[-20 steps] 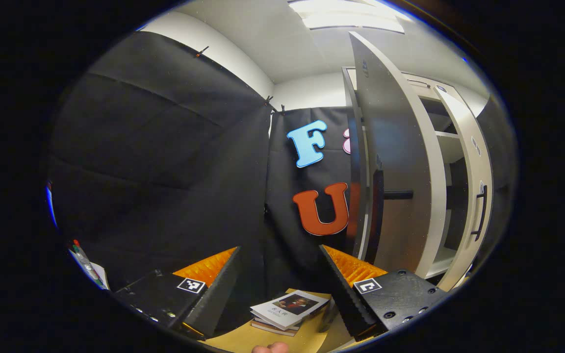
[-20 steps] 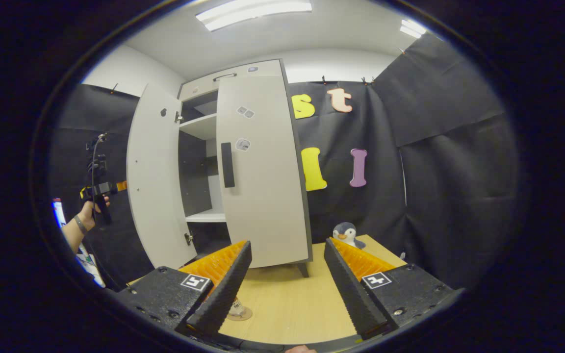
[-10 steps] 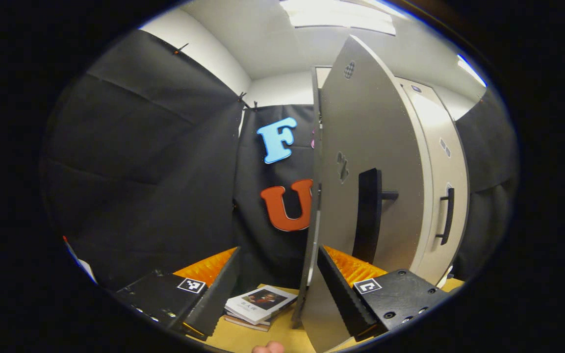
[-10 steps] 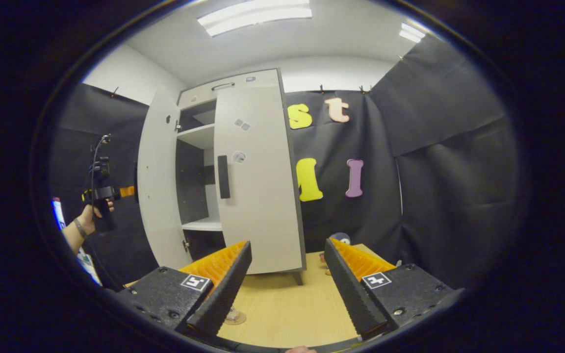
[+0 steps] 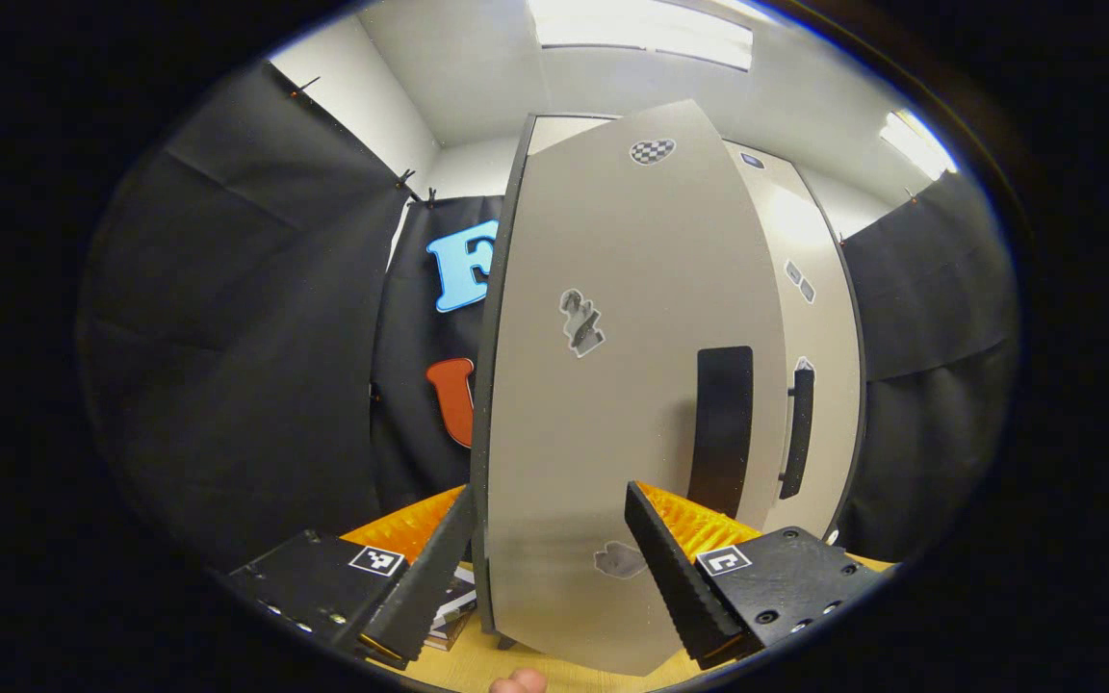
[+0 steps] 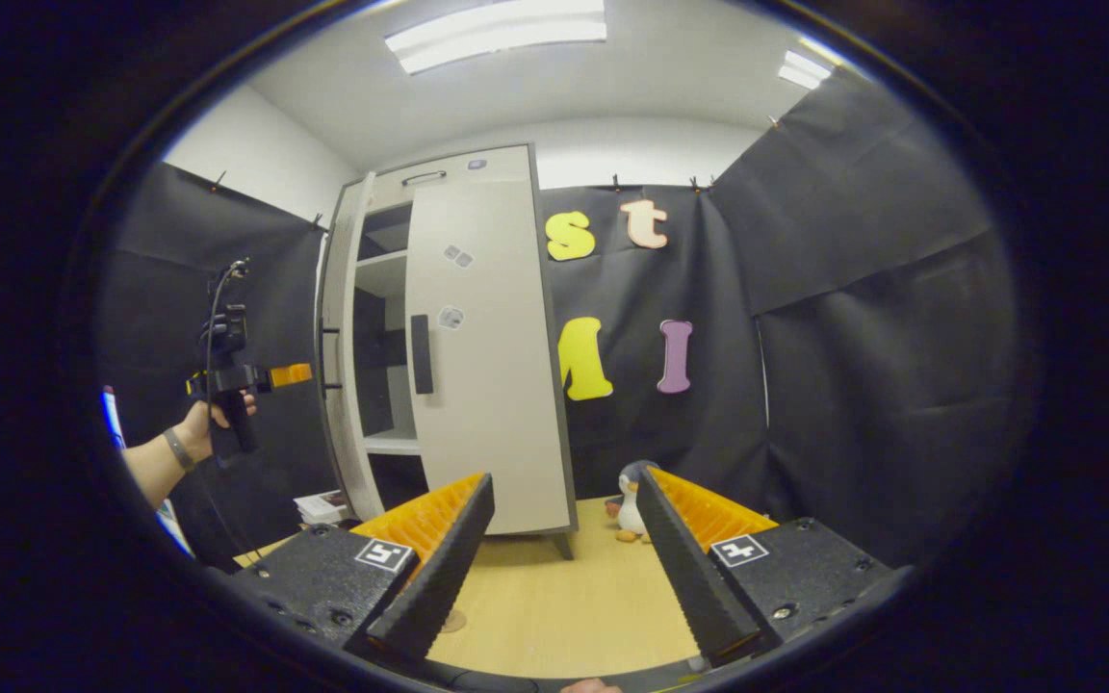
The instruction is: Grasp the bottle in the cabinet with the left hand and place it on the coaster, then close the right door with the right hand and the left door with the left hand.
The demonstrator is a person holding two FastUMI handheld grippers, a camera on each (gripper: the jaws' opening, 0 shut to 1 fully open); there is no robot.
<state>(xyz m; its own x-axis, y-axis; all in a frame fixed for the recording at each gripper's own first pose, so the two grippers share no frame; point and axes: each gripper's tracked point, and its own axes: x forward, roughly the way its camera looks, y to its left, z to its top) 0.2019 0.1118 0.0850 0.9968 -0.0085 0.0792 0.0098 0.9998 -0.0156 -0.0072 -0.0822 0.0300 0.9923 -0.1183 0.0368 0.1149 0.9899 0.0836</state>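
Observation:
The grey cabinet (image 6: pixel 477 356) stands on the wooden table (image 6: pixel 564 616). Its right door (image 6: pixel 492 385) looks shut. The left door (image 5: pixel 612 385) is ajar and faces me in the left gripper view, with its black handle (image 5: pixel 723 428) to the right. My left gripper (image 5: pixel 550 568) is open and close to that door's outer face; I cannot tell whether it touches. A hand holds the left gripper (image 6: pixel 299 372) beside the left door's edge (image 6: pixel 335 366). My right gripper (image 6: pixel 564 568) is open over the table, holding nothing. A coaster's rim (image 6: pixel 455 619) peeks out beside its left finger.
A toy penguin (image 6: pixel 627 500) stands on the table right of the cabinet. A stack of books (image 6: pixel 323 505) lies left of the cabinet, also seen as books (image 5: pixel 449 606) behind my left gripper's finger. Black cloth walls close in the booth.
The left door has swung from wide open to nearly shut, with my left gripper following it round. The right gripper has drawn back a little from the cabinet.

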